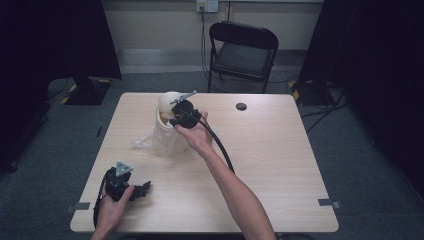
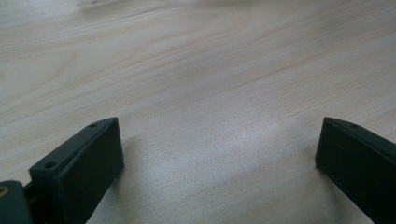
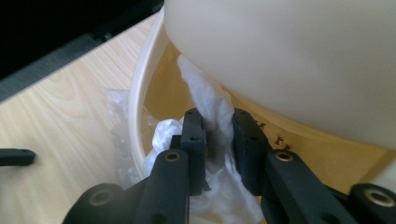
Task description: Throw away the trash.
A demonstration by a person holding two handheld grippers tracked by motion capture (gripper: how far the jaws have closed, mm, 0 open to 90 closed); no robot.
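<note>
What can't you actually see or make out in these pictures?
- Inside of the bin: high view, hidden by the right gripper and hand.
- Bag's far end: right gripper view, tucked under the lid.
- Print on the bin wall: too blurred.
- Left gripper: fingers cut by the frame edge.

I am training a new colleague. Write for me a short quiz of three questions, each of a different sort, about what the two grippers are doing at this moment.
1. True or false: the left gripper is holding something.
2. What does the right gripper pinch? A) a cable B) white plastic film C) the chair
3. Fill in: the film hangs from a cream-coloured ____.

Key: 1 false, its jaws stand open over the bare table. 2 B. 3 container, with its lid raised.
</note>
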